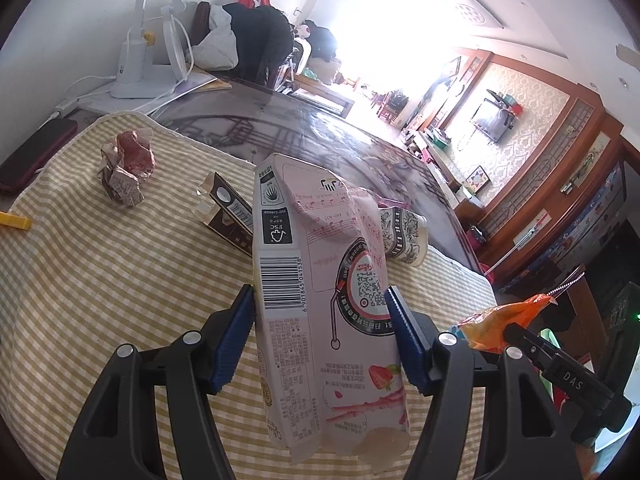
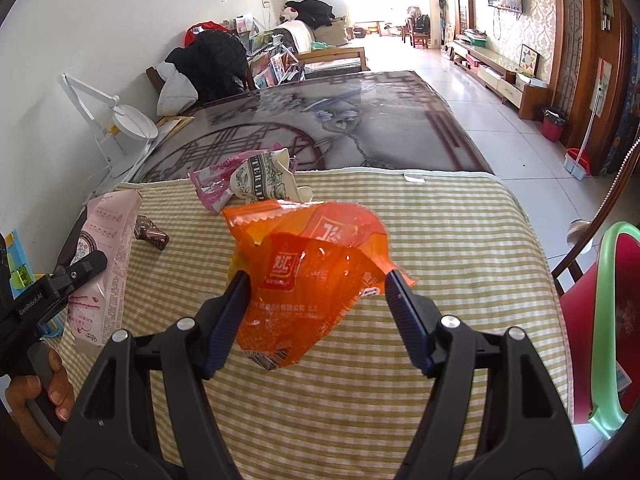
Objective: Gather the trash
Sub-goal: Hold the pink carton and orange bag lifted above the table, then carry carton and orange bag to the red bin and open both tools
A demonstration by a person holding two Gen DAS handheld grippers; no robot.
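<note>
Gripped a pink carton (image 1: 320, 300) between the left fingers (image 1: 240, 332) and an orange wrapper (image 2: 312, 276) between the right fingers (image 2: 228, 316), both lifted above the checked cloth (image 1: 100, 300) on the counter (image 2: 360, 128), paper cup (image 1: 404, 236) lying beyond.

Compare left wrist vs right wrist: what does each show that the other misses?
Left wrist only: crumpled paper wad and yellow clip on the checked cloth.

Right wrist only: red bin on the floor, green chair frame, and the hand holding the left gripper.

Both: pink carton in the left gripper, orange wrapper in the right gripper, patterned paper cup, brown box, white lamp.
</note>
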